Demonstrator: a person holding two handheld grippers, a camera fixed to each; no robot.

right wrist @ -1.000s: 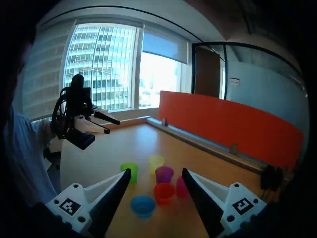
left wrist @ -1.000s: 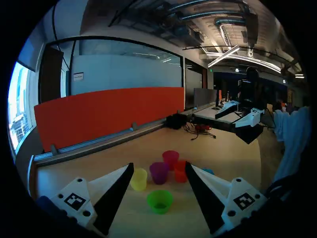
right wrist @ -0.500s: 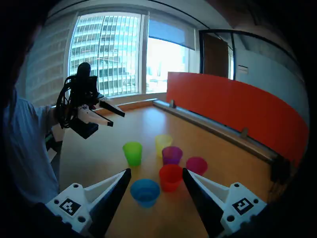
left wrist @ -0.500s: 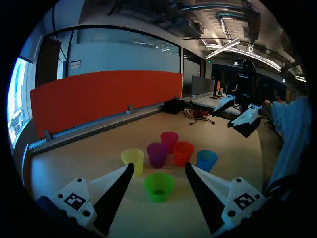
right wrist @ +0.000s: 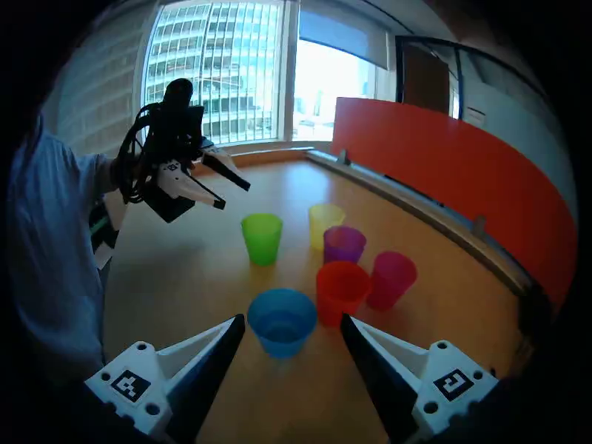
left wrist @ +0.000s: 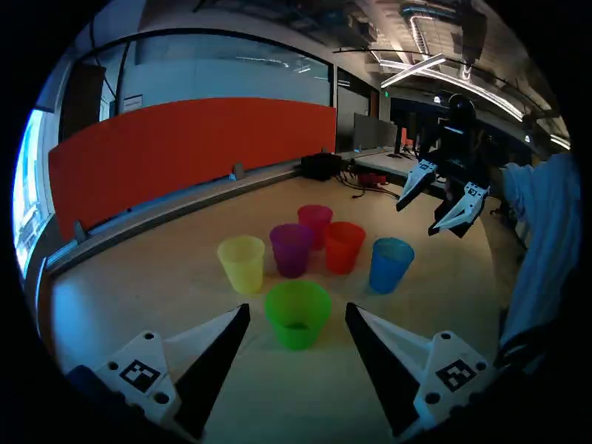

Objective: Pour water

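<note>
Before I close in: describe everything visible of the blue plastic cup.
The blue plastic cup is translucent, tapered, wider at its rim. It stands upright, mouth open, on the wooden table, just ahead of the open fingers of the right gripper, untouched. The red plastic cup stands close beside it. Whether it holds water is unclear.

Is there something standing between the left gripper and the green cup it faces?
Nothing visible does. The green cup stands directly ahead of the open left gripper; the other cups stand behind it.
</note>
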